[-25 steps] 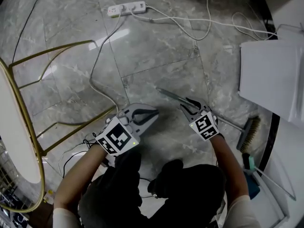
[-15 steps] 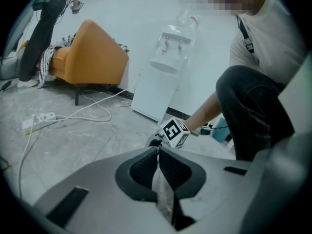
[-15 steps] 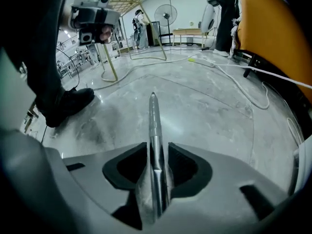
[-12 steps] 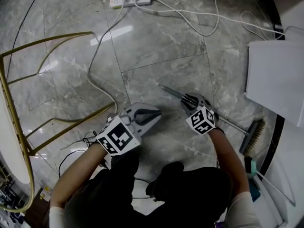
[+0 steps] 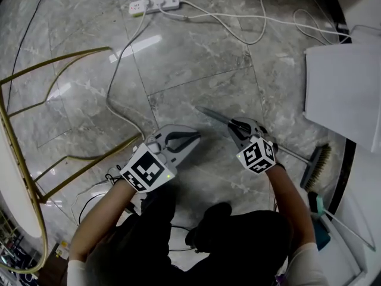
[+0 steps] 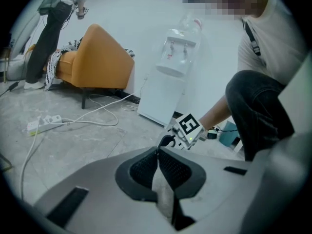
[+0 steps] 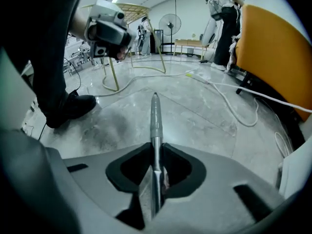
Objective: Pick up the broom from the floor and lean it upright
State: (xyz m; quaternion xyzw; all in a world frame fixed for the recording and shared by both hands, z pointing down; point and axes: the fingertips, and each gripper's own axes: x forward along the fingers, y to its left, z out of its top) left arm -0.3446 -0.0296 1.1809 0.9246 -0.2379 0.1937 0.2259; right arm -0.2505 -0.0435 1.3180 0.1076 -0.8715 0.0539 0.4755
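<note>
Right gripper point(image 5: 236, 124) angled down, jaws closing on broom handle point(image 5: 211, 115) — left gripper point(image 5: 193, 139) jaws together

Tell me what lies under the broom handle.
Only grey marble floor shows beneath the broom handle. The right gripper, its jaws closing around the handle, covers the stretch below it.

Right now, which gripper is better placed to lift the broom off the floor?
Right. The right gripper has its jaws closing on the broom handle; the left gripper is shut, empty, and off to the handle's side.
</note>
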